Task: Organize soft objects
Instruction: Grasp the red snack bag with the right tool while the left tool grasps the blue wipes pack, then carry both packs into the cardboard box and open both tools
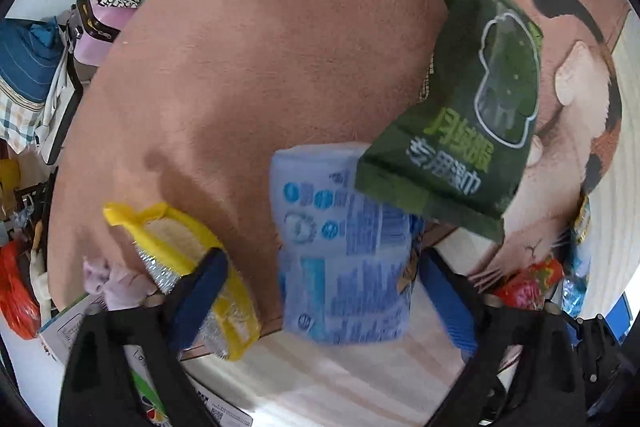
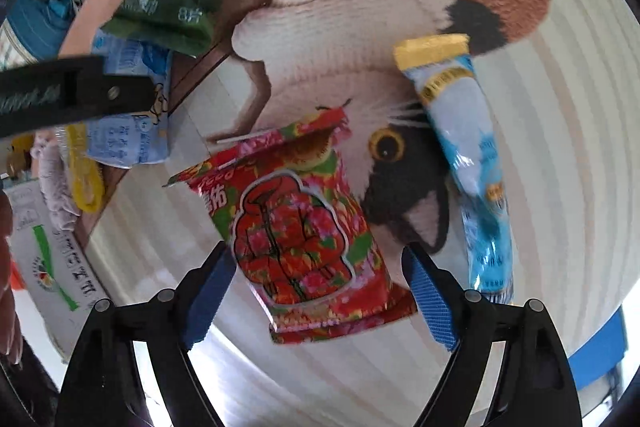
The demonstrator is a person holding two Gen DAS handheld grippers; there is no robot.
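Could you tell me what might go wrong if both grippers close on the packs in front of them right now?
1. The green pack overlaps a corner of the blue tissue pack between the left gripper fingers, so lifting the blue one may drag or tip it.
2. The yellow pack sits against the left finger and could get pinched.
3. The red pack between the right gripper looks slick and crinkled, so it may slip.

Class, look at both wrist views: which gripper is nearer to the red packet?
Right. The right gripper hangs over the red packet, its open fingers on either side of it. The left gripper straddles the blue pack, with the red packet off to its side.
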